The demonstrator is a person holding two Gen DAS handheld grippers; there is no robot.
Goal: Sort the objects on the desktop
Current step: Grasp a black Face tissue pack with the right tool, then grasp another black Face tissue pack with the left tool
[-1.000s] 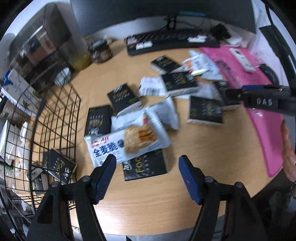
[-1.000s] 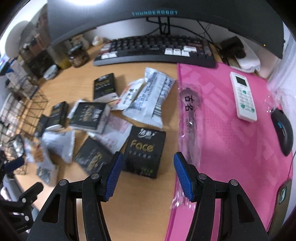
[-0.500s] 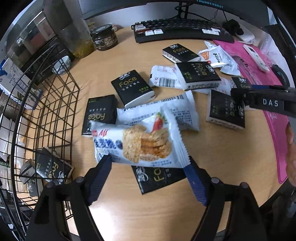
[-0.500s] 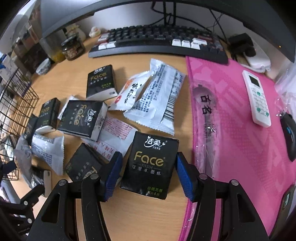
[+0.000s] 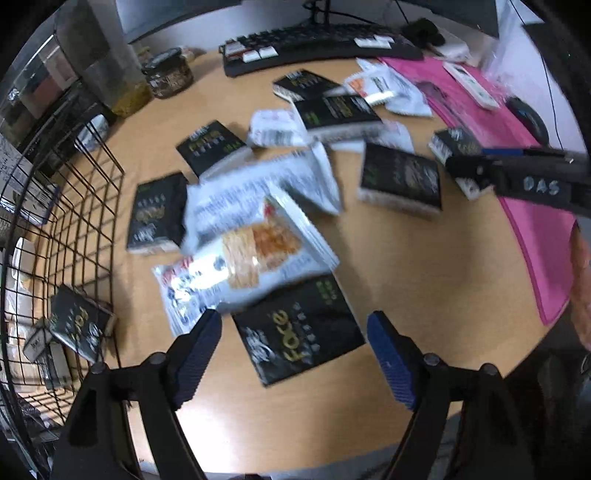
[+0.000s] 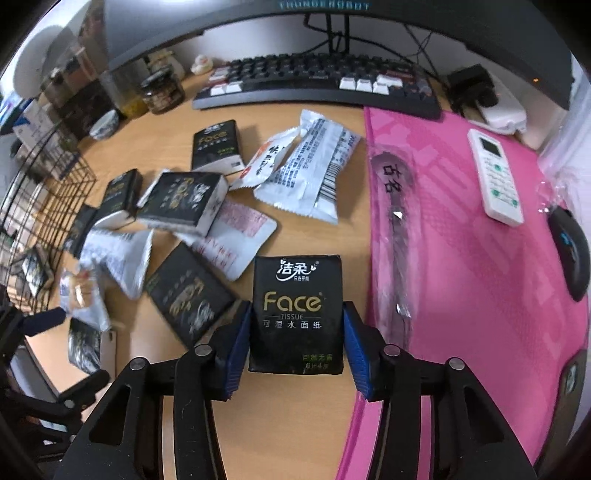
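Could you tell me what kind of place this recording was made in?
Most likely a home or office computer desk: a keyboard sits under a wide monitor, with a mouse on a pink desk mat and tissue packs and snack packets scattered over the wooden desktop.

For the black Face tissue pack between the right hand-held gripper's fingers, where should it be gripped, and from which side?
Grip the Face tissue pack across its two long side edges, coming from its near short end. It lies flat, label up, and the right hand-held gripper already straddles those edges.

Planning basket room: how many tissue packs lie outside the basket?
7: one pack in the right gripper, one by the left gripper, five scattered across the desk. Wrappers may hide more.
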